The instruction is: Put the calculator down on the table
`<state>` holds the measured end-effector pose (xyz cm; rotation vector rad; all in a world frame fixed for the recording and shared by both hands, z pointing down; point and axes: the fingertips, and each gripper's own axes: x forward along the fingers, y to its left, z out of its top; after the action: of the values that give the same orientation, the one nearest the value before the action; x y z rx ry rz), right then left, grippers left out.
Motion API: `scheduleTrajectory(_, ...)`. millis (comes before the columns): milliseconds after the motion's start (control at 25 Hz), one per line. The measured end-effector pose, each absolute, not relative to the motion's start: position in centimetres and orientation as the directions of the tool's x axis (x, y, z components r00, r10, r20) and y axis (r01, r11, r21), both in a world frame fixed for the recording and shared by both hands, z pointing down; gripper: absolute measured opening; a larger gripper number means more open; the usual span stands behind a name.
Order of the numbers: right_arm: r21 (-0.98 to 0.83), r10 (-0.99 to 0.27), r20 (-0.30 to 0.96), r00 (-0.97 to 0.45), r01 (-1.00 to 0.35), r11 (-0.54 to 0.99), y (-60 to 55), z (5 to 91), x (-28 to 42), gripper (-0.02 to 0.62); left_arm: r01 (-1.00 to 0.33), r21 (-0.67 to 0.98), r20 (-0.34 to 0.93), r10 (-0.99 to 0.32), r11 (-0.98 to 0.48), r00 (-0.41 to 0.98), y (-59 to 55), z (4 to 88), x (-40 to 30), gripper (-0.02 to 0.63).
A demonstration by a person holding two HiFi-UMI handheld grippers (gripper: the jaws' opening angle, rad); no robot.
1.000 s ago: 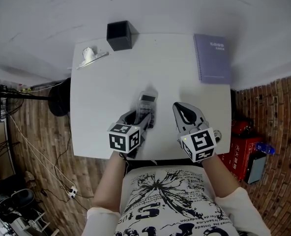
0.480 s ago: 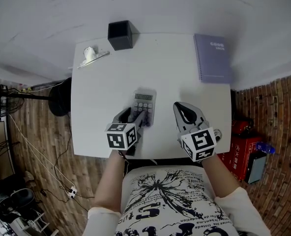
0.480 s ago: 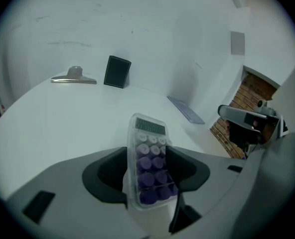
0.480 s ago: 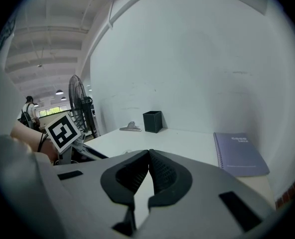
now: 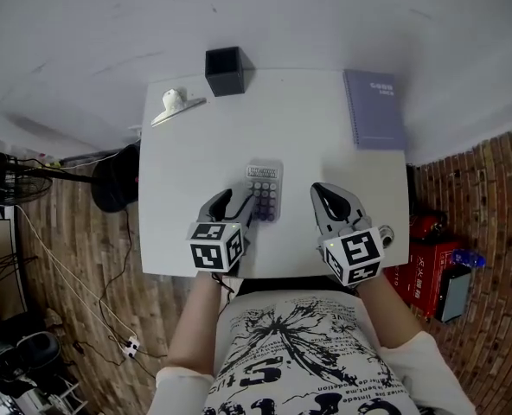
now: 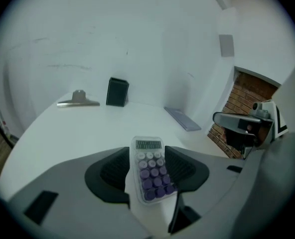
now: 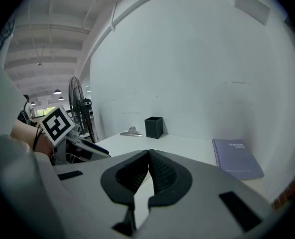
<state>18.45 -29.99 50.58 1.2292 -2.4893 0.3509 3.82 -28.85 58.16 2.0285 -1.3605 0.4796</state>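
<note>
Near the front edge of the white tabletop (image 5: pixel 308 128), the left gripper (image 5: pixel 230 204) hung with its jaws spread wide. They had just been opening, and their pads pressed on nothing. Just ahead of its tips, at about one o'clock, the calculator (image 5: pixel 264 192) lay flat on the tabletop, keys up and display at the far end. From the left gripper view it showed in the gap between the jaws, its purple keys facing up. Out at three o'clock from the calculator, well apart from it, the right gripper (image 5: pixel 327 199) was held with its jaws closed together and empty, pointing toward the far side. Further out, a purple spiral notebook (image 5: pixel 374 108) lay at the far right corner, at about one o'clock. A small black open box (image 5: pixel 224 71) stood at the far edge near eleven o'clock. Left of that box, a silver clip (image 5: pixel 176 106) rested at the far left corner. Beyond the tabletop's left edge, at nine o'clock, a dark fan (image 5: pixel 116 177) stood on the wooden floor (image 5: pixel 66 258).
</note>
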Motion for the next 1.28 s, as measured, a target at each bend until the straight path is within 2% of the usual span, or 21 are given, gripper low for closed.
scheduleTrajectory(320,-0.063,-0.777,0.352,-0.521,-0.842,0.536,-28.6,46.3,16.8,0.014,-0.875,0.194,0.407,-0.775,-0.443,0.483,-28.4,46.4,2.6,0.12)
scheduleTrajectory(400,-0.067,-0.784,0.332,-0.524,-0.842,0.535,-28.3,45.2,16.2,0.015,-0.869,0.168,0.359,-0.792,-0.464,0.493,-28.0,43.9,1.9,0.065)
scheduleTrajectory(600,-0.003,-0.791,0.273,-0.548,-0.823,0.569,-27.3,42.0,14.5,0.015,-0.87,0.094,0.26,-0.831,-0.485,0.492,-26.9,39.5,0.1,0.016)
scheduleTrajectory(920,0.116,-0.816,0.165,-0.554,-0.811,0.574,-26.1,37.6,12.9,0.014,-0.818,0.017,0.143,-0.808,-0.575,0.571,-24.5,35.9,0.0,0.014)
scheduleTrajectory(1280,0.12,-0.81,0.166,-0.563,-0.804,0.583,-24.9,37.4,12.7,0.014,-0.795,-0.02,0.114,-0.792,-0.606,0.6,-23.2,35.4,0.4,0.014)
